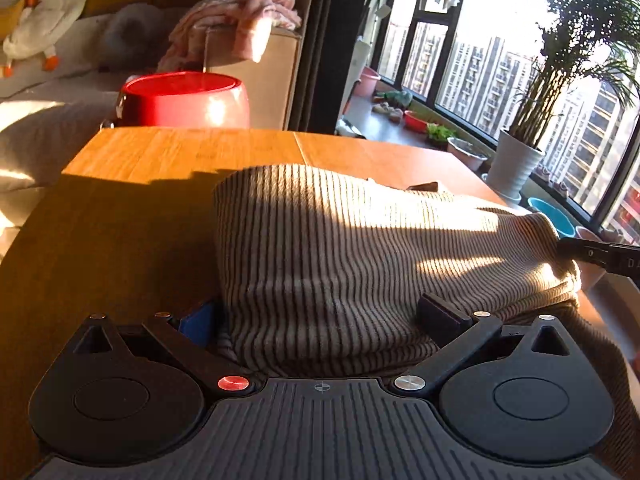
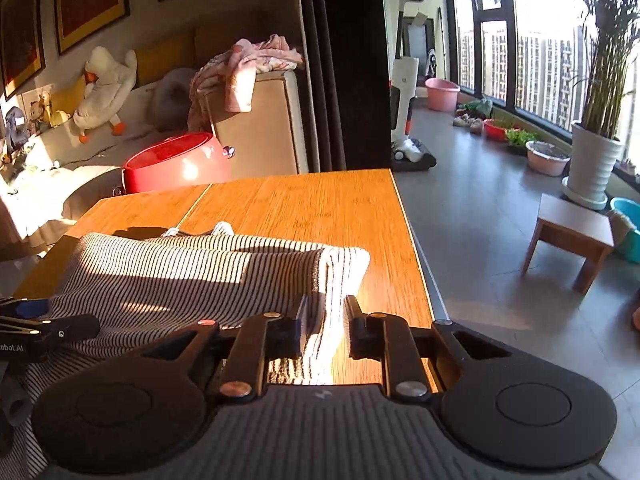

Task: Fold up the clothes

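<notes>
Right gripper (image 2: 323, 332): jaws stand slightly apart, with the edge of the striped garment (image 2: 200, 276) seen between them; no pinch is evident.
Left gripper (image 1: 320, 320): jaws are spread wide, the garment's near fold lying between them, unpressed.
Garment: laid on the wooden table (image 2: 320, 200), doubled over into a thick bundle.
Done: at least one fold is judged made.
Left: squaring up, perhaps a further fold.

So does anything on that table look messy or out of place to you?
Nothing is spilled or damaged. The striped garment lies folded on the wooden table, though its right end is bunched into a thick roll that sits between the right gripper's jaws, and a small bit of fabric pokes out at the far edge.
</notes>
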Demonstrator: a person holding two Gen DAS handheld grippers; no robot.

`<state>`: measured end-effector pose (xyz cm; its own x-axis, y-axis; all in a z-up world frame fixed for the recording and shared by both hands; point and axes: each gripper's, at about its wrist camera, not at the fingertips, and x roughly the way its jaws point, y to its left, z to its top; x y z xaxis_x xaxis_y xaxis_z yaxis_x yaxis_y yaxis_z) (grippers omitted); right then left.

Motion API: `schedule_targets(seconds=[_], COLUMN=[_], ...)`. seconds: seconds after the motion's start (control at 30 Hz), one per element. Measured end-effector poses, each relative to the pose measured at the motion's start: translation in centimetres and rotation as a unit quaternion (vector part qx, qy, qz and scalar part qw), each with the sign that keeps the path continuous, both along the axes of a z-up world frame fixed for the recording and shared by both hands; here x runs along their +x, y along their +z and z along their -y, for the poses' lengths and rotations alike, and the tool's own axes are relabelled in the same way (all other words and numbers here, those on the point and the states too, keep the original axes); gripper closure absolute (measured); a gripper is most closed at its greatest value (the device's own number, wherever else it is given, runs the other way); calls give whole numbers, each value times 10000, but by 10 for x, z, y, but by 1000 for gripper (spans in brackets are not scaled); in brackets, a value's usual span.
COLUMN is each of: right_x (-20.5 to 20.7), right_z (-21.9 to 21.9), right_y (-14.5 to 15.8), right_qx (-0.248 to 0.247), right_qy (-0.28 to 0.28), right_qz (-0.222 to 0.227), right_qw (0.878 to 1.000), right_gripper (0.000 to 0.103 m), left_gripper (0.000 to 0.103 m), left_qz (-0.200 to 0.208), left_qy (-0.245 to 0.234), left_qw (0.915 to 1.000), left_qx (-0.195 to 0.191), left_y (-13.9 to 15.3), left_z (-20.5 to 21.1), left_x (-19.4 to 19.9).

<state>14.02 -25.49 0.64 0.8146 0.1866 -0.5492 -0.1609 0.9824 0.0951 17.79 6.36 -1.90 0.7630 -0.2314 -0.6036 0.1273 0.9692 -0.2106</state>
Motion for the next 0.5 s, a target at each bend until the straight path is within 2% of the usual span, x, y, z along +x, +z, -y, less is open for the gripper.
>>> schedule_targets(seconds=[0.1, 0.17, 0.23, 0.33, 0.4, 0.5], right_x=[-16, -21, -17, -15, -11, -6], right_z=[1, -1, -9, -20, -24, -25], right_y=[12, 7, -8, -23, -22, -24], right_qx=[491, 758, 702, 444, 400, 408], right_qy=[353, 586, 648, 609, 637, 682], right_qz=[266, 146, -103, -71, -68, -82], right_qw=[9978, 9953, 9954, 9971, 9971, 9968], right_gripper=[79, 73, 72, 70, 64, 63], left_gripper=[0, 0, 0, 0, 0, 0], left_qz=[264, 706, 1092, 1026, 839, 701], left_qy=[255, 320, 296, -8, -144, -135], left_qw=[9993, 9969, 9933, 9940, 9960, 9974], left_qx=[-27, -110, -231, -367, -285, -27], left_y=[8, 21, 34, 33, 23, 8], left_z=[-6, -7, -6, 3, 10, 16], left_x=[-7, -17, -26, -25, -19, -10])
